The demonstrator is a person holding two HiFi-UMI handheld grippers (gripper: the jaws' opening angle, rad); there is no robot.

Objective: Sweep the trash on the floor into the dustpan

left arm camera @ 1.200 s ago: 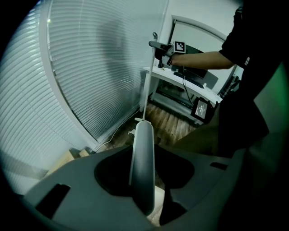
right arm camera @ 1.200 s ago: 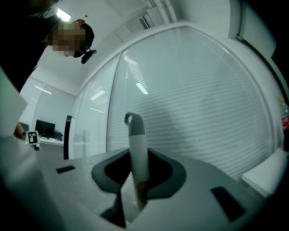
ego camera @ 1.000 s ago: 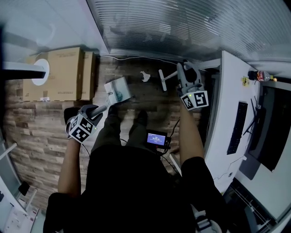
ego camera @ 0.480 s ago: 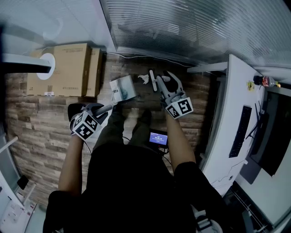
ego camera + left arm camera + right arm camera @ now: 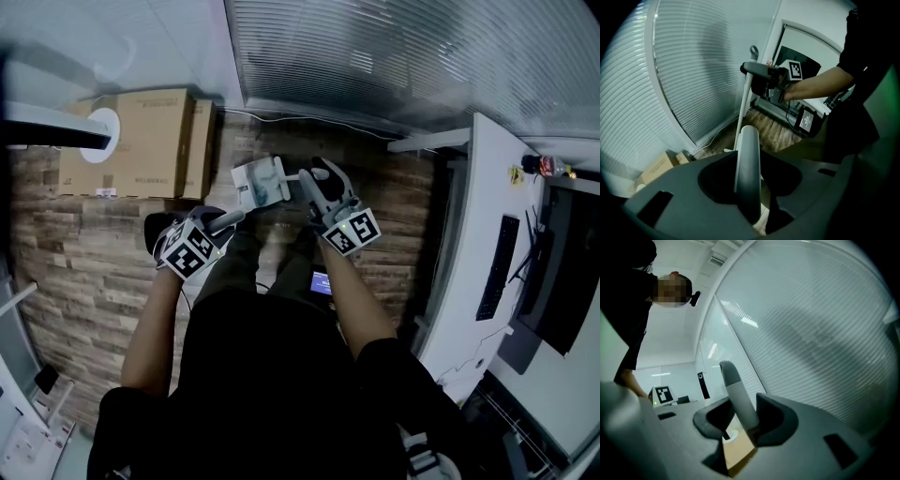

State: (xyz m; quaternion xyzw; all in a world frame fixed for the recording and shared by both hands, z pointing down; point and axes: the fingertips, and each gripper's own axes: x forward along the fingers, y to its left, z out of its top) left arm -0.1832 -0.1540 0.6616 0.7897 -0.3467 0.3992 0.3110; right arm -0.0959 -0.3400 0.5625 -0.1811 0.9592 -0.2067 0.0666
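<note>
The left claw (image 5: 223,225) is clamped on the grey handle (image 5: 748,168) of the dustpan (image 5: 260,183), which lies just ahead of it on the wooden floor (image 5: 94,244). The right claw (image 5: 319,187) is clamped on the broom handle (image 5: 737,394), close beside the dustpan

The left gripper (image 5: 750,206) fills the bottom of the view, its jaws closed on a grey dustpan handle (image 5: 749,154) that stands up between them. Beyond it, the right gripper (image 5: 757,77) clamps a white broom pole (image 5: 742,110) near its top, and the person's forearm (image 5: 818,84) reaches in from the right. Window blinds (image 5: 684,70) cover the left side. Lower down are a wooden floor (image 5: 773,129), cardboard boxes (image 5: 658,166) at the left and a small lit screen (image 5: 805,121).
</note>
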